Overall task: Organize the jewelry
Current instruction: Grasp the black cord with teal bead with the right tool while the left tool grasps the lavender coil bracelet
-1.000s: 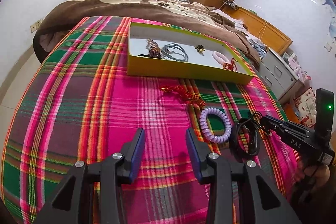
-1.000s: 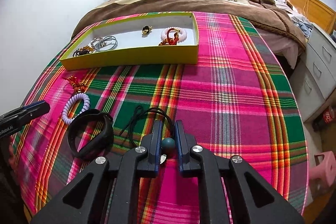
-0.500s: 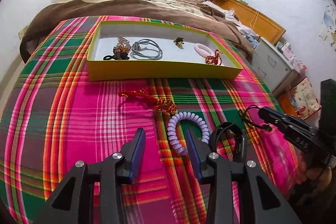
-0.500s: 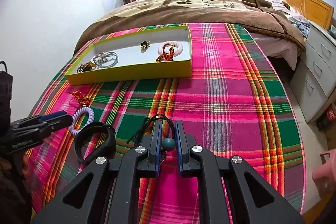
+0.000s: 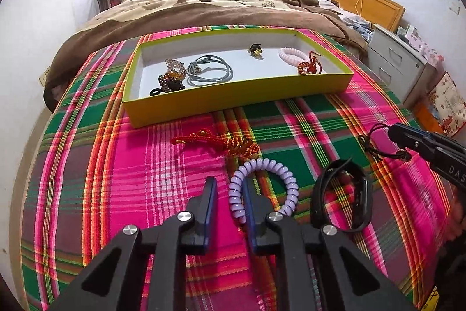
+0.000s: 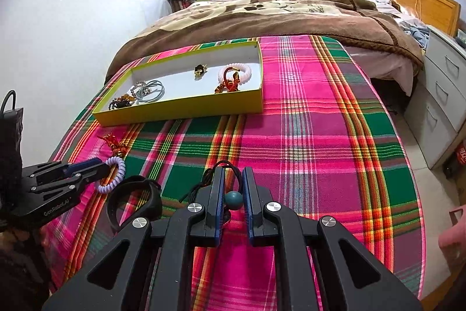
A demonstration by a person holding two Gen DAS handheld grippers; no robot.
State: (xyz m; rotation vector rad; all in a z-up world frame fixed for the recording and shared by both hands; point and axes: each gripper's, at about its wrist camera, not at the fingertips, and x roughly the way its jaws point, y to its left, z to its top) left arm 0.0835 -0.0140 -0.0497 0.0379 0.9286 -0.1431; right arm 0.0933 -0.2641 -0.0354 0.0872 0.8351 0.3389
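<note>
A purple coil bracelet (image 5: 262, 185) lies on the plaid cloth. Its left side sits between the jaws of my left gripper (image 5: 230, 188), which are closing around it; a strip of cloth still shows beside the left pad. My right gripper (image 6: 233, 174) is shut on a black cord necklace (image 6: 230, 165), whose teal bead (image 6: 234, 200) sits between the fingers. In the left wrist view the right gripper (image 5: 407, 137) holds that cord (image 5: 375, 149) at the right. A black band (image 5: 343, 194) lies between the two grippers. A red knotted cord (image 5: 221, 142) lies just beyond the coil.
A yellow box (image 5: 233, 95) with a white floor stands farther back, holding several pieces of jewelry. Behind it a brown blanket (image 5: 218, 10) covers the bed. Grey drawers (image 6: 442, 95) stand to the right, past the cloth's edge.
My left gripper has swung right across the cloth until its jaws straddle the purple coil, and the jaws have narrowed. The right gripper has kept its grip and barely moved.
</note>
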